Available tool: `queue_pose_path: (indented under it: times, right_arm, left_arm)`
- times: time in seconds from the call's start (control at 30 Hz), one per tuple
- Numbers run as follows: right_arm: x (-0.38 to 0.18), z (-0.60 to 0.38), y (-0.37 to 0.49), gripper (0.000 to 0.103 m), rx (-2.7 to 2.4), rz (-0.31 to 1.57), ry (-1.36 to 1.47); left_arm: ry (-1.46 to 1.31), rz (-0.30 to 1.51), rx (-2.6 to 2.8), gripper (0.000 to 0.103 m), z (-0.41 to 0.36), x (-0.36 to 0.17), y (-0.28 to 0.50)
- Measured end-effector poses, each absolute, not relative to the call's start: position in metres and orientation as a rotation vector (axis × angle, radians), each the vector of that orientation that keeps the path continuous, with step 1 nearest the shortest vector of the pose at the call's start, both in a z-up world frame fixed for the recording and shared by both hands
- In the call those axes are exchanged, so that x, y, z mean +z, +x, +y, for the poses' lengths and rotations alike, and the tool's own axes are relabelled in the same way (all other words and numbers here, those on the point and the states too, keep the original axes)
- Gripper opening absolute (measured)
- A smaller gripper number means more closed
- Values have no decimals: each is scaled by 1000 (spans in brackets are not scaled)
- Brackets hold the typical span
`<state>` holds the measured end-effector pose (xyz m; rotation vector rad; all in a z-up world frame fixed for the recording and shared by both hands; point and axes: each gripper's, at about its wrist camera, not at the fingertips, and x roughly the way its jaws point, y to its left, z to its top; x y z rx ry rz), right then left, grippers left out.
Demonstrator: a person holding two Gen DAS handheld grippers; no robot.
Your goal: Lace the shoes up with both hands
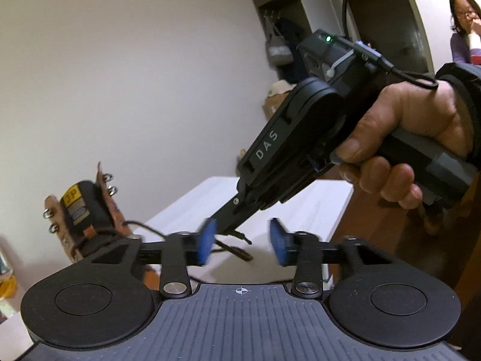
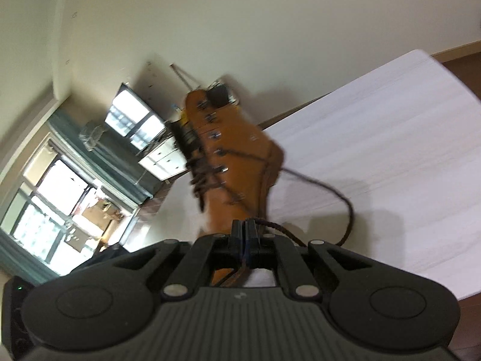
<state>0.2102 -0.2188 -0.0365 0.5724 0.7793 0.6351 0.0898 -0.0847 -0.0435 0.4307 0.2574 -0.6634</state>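
Note:
A tan leather boot (image 2: 237, 162) with metal lace hooks stands on a white table (image 2: 390, 138); its top shows at the left in the left wrist view (image 1: 87, 210). A dark brown lace (image 2: 345, 201) runs from the eyelets across the table. My right gripper (image 2: 245, 234) is shut on the lace just in front of the boot. My left gripper (image 1: 242, 242) is open with blue pads (image 1: 207, 240), empty, to the right of the boot top. The right gripper (image 1: 237, 234) reaches down between my left fingers, holding the lace end.
The white table (image 1: 300, 204) ends at the right, with brown floor (image 1: 375, 225) beyond. A person (image 1: 466, 24) sits at the far right by a doorway. Windows (image 2: 60, 198) and drawers (image 2: 162, 156) lie behind the boot.

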Motion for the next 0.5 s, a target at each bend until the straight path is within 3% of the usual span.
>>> queue_pose_path:
  times: [0.2, 0.4, 0.43, 0.5]
  right_arm:
    - [-34, -208, 210, 2, 656, 784, 588]
    - [-29, -203, 209, 3, 677, 787, 556]
    - [-28, -202, 209, 6, 686, 788, 536]
    - [-25, -201, 206, 22, 721, 784, 454]
  left_arm:
    - [445, 284, -665, 3, -77, -48, 94]
    - [346, 343, -728, 2, -55, -44, 104]
    - [315, 356, -746, 2, -47, -41, 108]
    - [297, 372, -775, 2, -34, -35, 116]
